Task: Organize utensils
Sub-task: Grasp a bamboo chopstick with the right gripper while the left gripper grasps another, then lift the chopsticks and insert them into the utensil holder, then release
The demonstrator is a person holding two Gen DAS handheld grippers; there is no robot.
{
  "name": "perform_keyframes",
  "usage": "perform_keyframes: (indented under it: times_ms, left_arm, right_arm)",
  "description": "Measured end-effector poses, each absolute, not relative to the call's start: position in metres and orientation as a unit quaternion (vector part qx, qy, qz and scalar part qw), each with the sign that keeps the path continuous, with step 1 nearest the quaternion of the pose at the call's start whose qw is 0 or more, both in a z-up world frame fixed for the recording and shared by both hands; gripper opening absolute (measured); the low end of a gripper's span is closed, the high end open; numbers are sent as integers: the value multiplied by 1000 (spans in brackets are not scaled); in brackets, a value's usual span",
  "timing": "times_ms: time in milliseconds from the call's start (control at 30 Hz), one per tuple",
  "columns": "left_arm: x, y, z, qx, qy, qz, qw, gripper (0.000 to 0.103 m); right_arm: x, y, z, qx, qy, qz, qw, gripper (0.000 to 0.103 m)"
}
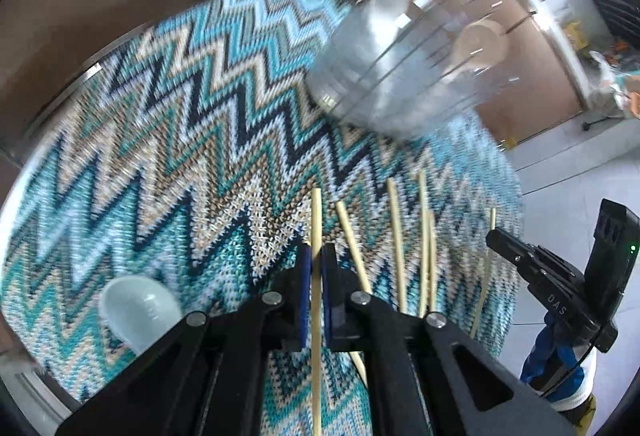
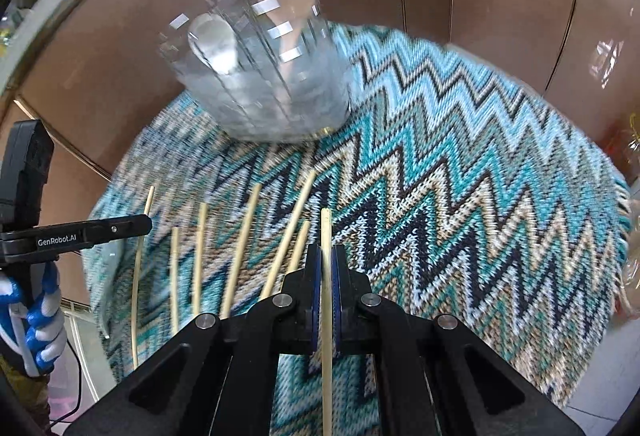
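1. Plainly, the left tongs [image 1: 316, 276] were clamped on one bamboo chopstick [image 1: 316, 220].
2. The right tongs [image 2: 327, 268] were clamped on another chopstick [image 2: 326, 236].
3. Loose chopsticks [image 2: 240, 248] lay on the zigzag mat [image 2: 460, 176].
4. A clear holder [image 2: 260, 76] on the mat held two spoons [image 2: 214, 44].
5. A white spoon [image 1: 138, 312] lay by the left tongs.

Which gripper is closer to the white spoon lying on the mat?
Left. The white spoon lies just left of the left gripper; the right gripper is off on the far side, beyond the loose chopsticks.
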State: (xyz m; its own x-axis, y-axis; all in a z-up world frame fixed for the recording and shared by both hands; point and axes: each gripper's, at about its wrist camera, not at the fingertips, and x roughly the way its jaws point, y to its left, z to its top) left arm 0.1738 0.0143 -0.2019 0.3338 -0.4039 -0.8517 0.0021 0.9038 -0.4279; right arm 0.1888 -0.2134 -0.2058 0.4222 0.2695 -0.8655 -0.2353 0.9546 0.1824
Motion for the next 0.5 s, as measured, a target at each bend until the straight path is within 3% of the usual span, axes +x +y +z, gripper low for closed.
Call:
perform_keyframes:
  times_ms: [500]
  left_arm:
    - [118,64,-95,-154,419,-160,881,4]
  right_arm:
    - [106,-208,-107,9,375,165,912,5]
